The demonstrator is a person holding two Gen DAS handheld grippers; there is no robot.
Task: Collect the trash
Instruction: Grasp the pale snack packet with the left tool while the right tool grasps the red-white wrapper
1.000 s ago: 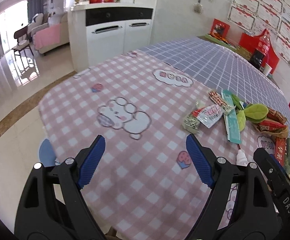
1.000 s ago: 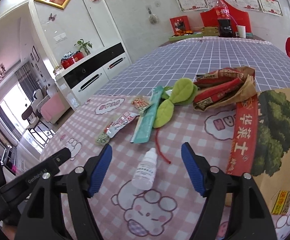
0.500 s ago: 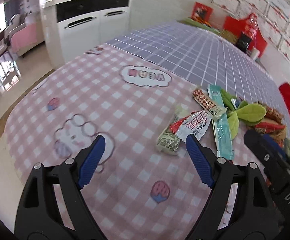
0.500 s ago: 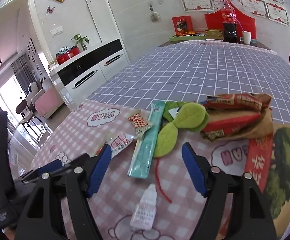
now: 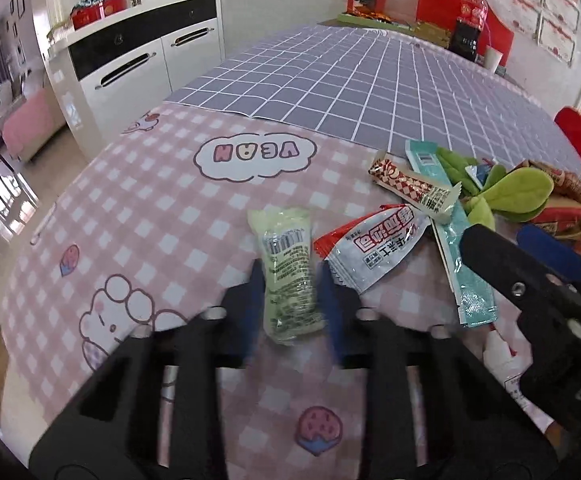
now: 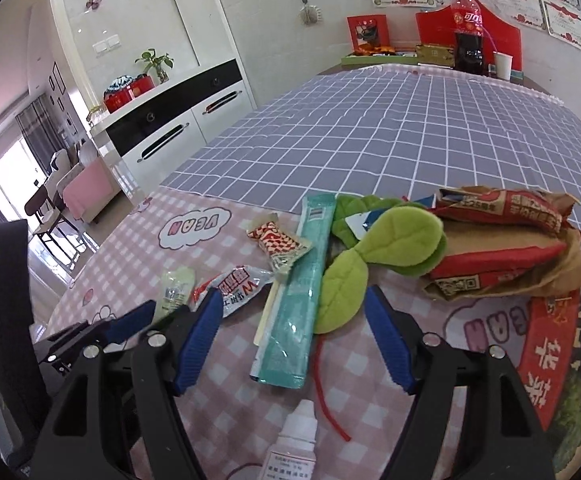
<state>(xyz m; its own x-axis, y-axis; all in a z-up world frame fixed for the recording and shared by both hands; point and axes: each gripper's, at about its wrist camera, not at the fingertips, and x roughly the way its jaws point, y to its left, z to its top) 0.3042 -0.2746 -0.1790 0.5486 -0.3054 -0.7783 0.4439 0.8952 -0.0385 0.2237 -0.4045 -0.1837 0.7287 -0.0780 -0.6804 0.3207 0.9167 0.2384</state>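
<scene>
A pale green wrapper (image 5: 288, 276) lies on the pink checked tablecloth (image 5: 162, 216). My left gripper (image 5: 290, 300) is closing on it, its blurred blue pads against the wrapper's two long edges. Beside it lie a red-and-white wrapper (image 5: 374, 252), a checkered candy wrapper (image 5: 406, 184) and a long teal wrapper (image 5: 458, 248). My right gripper (image 6: 292, 292) stands open above the teal wrapper (image 6: 302, 300) and a green plush leaf (image 6: 394, 240), holding nothing. A small white dropper bottle (image 6: 294, 440) sits just below it. The left gripper (image 6: 162, 312) shows at the left edge by the pale green wrapper (image 6: 174, 292).
Brown paper with red packets (image 6: 502, 248), a red cord (image 6: 326, 392) and a tree-printed paper bag (image 6: 562, 344) lie to the right. A cola bottle (image 6: 468, 28) and paper cup (image 6: 502, 66) stand at the table's far end. A white cabinet (image 6: 178, 120) is beyond the left edge.
My left gripper moved forward to the wrappers and its wide jaws narrowed onto the pale green wrapper. My right gripper moved forward past the dropper bottle, over the teal wrapper, still open.
</scene>
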